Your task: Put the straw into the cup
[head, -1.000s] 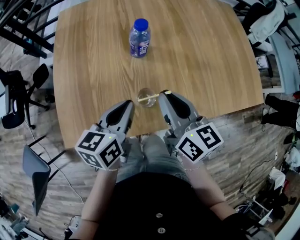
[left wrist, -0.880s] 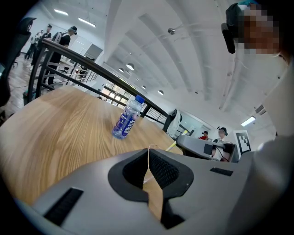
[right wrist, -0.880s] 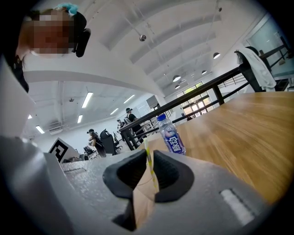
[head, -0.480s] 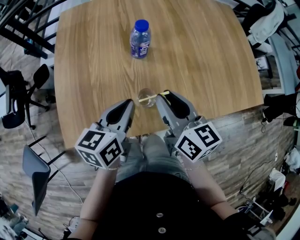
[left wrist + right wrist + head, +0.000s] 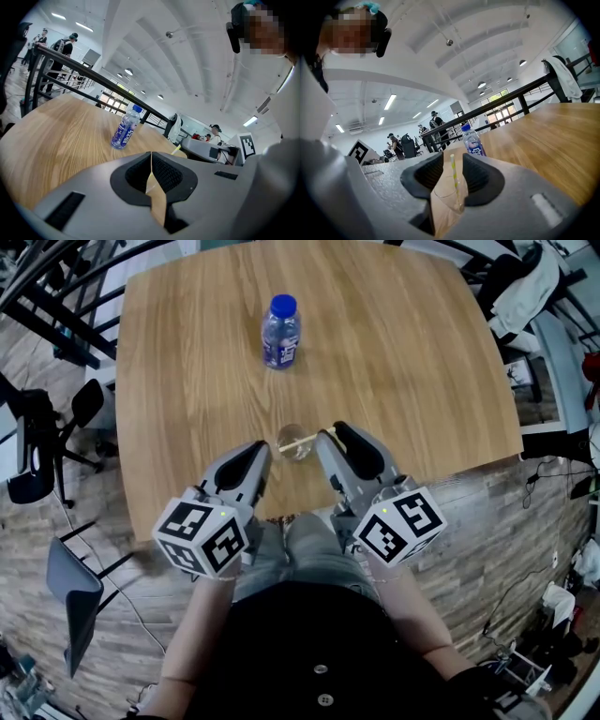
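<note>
Left gripper (image 5: 261, 448): jaws pressed together, nothing between them; placed as before.
Bottle (image 5: 280, 332): blue cap, purple label, print too small to read.
Cup (image 5: 293, 440): clear, near the table's (image 5: 403, 352) front edge.
Straw (image 5: 307, 438): leans inside the cup.
Right gripper (image 5: 334, 430): jaws have just been opening and now stand wide, clear of the straw; a second ago they were narrower, at its end.

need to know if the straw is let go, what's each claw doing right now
Left claw: shut, empty.
Right claw: open, just been opening; the straw in the cup stands between its jaws, untouched.
</note>
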